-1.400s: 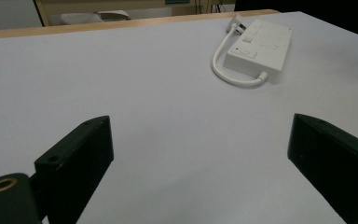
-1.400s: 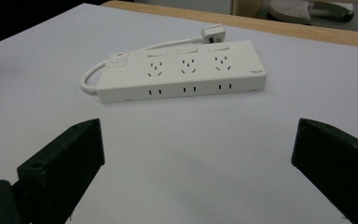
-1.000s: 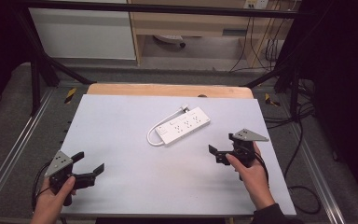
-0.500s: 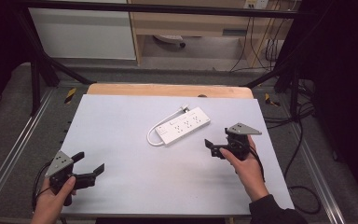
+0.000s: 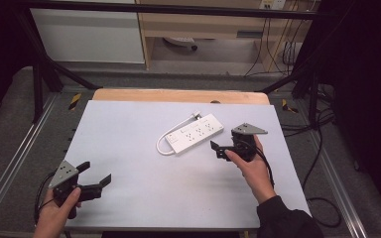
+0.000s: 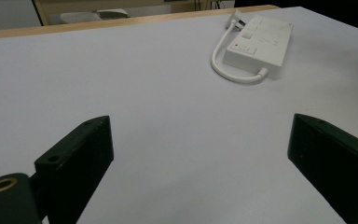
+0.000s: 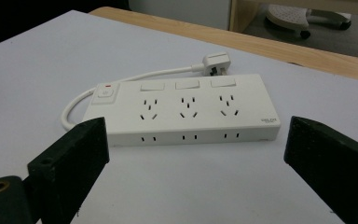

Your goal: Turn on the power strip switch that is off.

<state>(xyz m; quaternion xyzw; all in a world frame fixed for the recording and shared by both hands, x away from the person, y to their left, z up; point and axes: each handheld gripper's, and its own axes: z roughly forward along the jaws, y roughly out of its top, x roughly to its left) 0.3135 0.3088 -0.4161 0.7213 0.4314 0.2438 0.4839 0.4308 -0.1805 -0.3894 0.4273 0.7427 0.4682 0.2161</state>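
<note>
The white plastic three-socket power strip (image 5: 195, 133), its short cord looped at one end, lies toward the desk's (image 5: 129, 198) far right. Since a second ago we have brought the right gripper (image 5: 220, 149) just beside it, jaws wide apart; the left gripper (image 5: 95, 174) stays near the front left corner, jaws apart too, so a grasp looks imminent.

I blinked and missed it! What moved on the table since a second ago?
The right tool slid left and a little forward, toward the white power strip, and now sits just beside it with jaws open, not touching it. Nothing was grabbed or let go. The left tool stayed open near the table's front left corner, and the power strip with its looped cord stayed put.
</note>
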